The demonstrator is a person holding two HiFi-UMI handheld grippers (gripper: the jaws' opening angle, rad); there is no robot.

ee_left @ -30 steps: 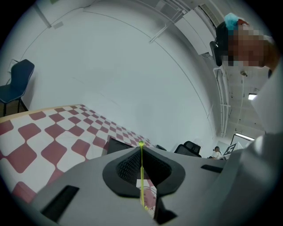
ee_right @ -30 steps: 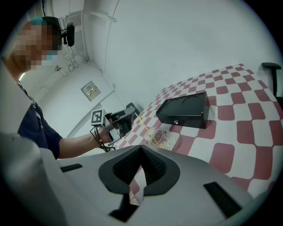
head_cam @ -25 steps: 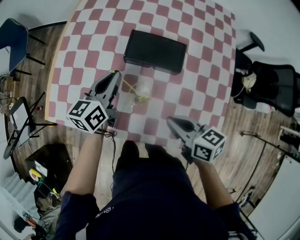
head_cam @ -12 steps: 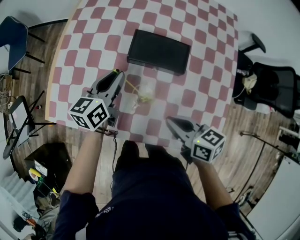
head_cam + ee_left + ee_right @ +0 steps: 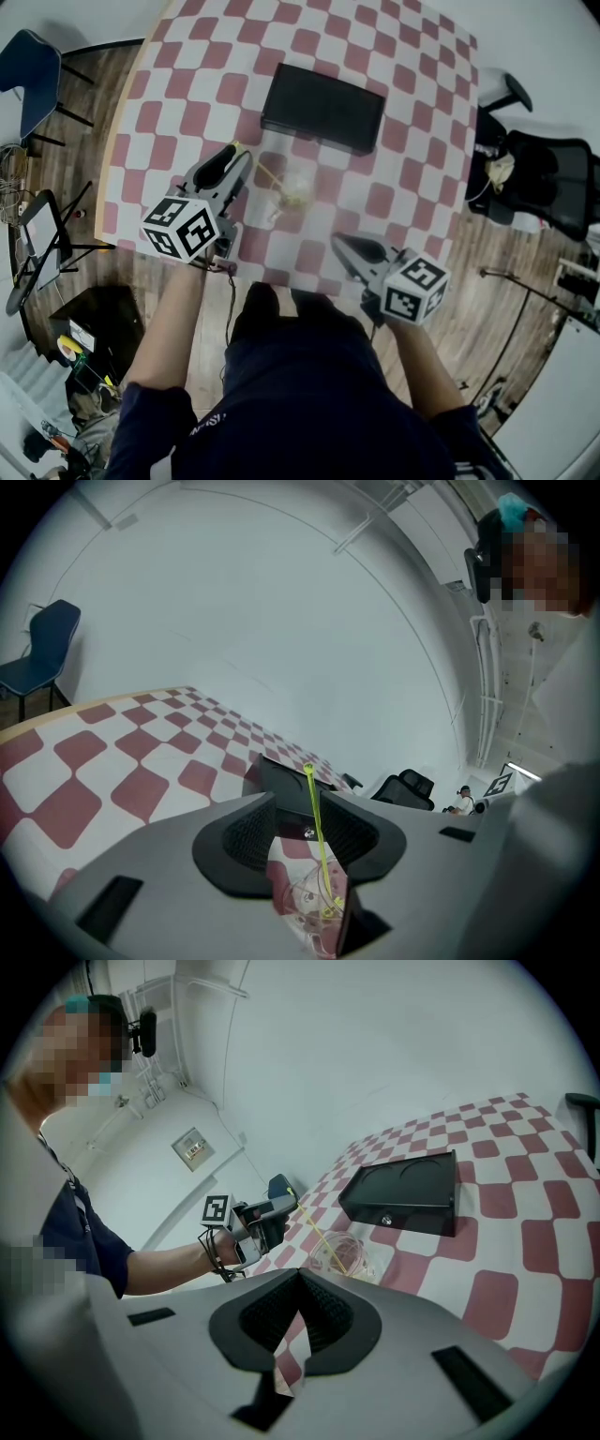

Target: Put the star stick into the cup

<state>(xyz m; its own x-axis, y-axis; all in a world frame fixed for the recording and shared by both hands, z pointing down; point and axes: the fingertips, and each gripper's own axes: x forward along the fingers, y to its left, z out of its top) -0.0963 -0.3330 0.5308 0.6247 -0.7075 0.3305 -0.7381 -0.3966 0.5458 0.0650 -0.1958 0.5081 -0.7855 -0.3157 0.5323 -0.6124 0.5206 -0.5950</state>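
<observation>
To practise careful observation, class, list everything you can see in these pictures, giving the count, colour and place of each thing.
table: one, red-and-white checked, middle of the head view.
box: one, black, on the table's far side.
cup: one, clear, on the table, nearer than the box.
star stick: one, yellow-green, lower end in the cup, top leaning between the jaws of the left gripper.
chair: one, blue, left of the table.
office chair: one, black, right of the table.
left gripper: one, grey, beside the cup; jaws have just been opening and stand apart round the stick, not pressing it.
right gripper: one, grey, over the table's near edge; jaws shut, empty.
</observation>
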